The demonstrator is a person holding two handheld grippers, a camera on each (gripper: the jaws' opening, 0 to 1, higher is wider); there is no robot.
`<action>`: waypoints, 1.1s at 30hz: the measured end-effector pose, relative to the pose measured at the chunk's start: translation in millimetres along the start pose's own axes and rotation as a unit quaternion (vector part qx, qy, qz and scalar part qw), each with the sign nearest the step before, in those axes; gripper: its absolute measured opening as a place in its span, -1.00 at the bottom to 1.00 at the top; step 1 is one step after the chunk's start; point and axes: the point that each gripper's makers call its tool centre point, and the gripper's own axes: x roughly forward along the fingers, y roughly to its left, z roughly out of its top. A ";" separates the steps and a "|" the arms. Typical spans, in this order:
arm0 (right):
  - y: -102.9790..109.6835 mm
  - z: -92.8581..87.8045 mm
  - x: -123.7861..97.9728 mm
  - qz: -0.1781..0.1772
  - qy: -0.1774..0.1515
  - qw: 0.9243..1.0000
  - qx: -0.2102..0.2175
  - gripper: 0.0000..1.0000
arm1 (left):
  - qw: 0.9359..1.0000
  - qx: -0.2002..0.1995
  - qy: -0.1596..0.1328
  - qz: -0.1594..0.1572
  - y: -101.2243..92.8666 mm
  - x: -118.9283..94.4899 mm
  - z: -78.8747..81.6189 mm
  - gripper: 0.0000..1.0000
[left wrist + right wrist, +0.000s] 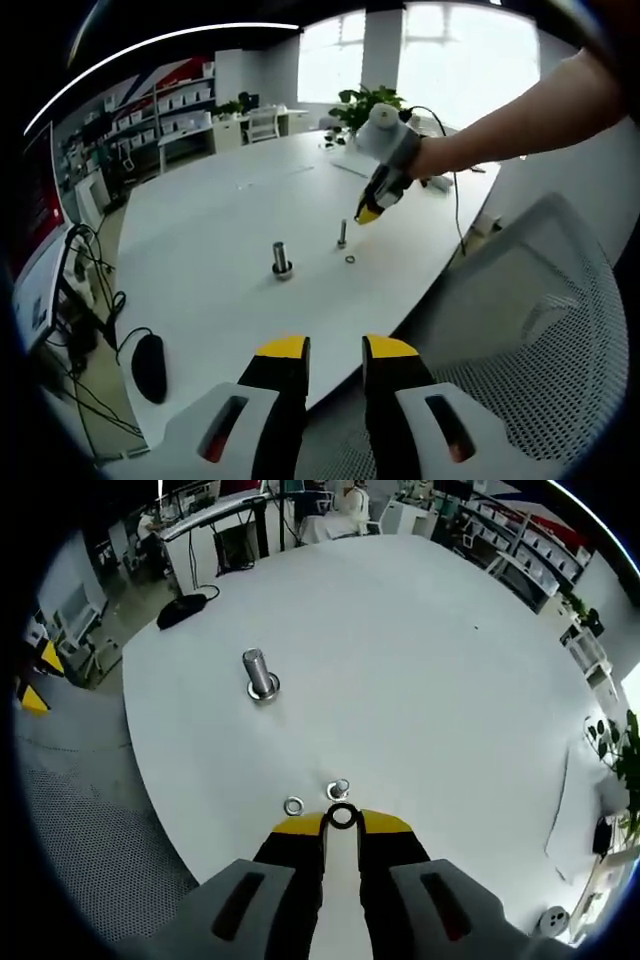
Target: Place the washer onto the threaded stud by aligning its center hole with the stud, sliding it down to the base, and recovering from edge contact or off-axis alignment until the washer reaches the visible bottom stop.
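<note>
white table (420, 650) spreads across both views, an office with shelves and windows behind it. a mesh chair (545, 330) fills the lower right of the left gripper view. left gripper (335, 350) waits off the table edge at bottom centre, jaws apart and empty, probably kept clear. right gripper (342, 820) reaches in on an outstretched arm, tips pinched on a washer (342, 817), poised just above the short stud (339, 787) for alignment. a larger bolt (258, 672) stands upper left; a spare ring (293, 806) lies beside the stud.
</note>
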 end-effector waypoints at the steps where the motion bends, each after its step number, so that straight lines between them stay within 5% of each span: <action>1: 1.5 2.5 -1.7 0.000 -0.003 1.000 -0.003 -0.72 | 1.000 0.000 0.000 0.000 0.0 0.1 -0.1 -0.63; 10: -15.7 13.9 23.4 0.004 0.004 0.999 -0.033 -0.72 | 1.000 -0.002 0.000 0.002 1.3 0.0 -0.4 -0.63; 11: -2.1 17.0 12.6 0.007 0.007 0.999 -0.036 -0.72 | 1.000 -0.002 0.000 0.002 1.2 0.0 -0.2 -0.63; 33: -3.6 8.5 33.4 0.017 0.034 0.998 -0.045 -0.72 | 1.000 0.000 -0.001 -0.001 0.2 0.4 0.0 -0.63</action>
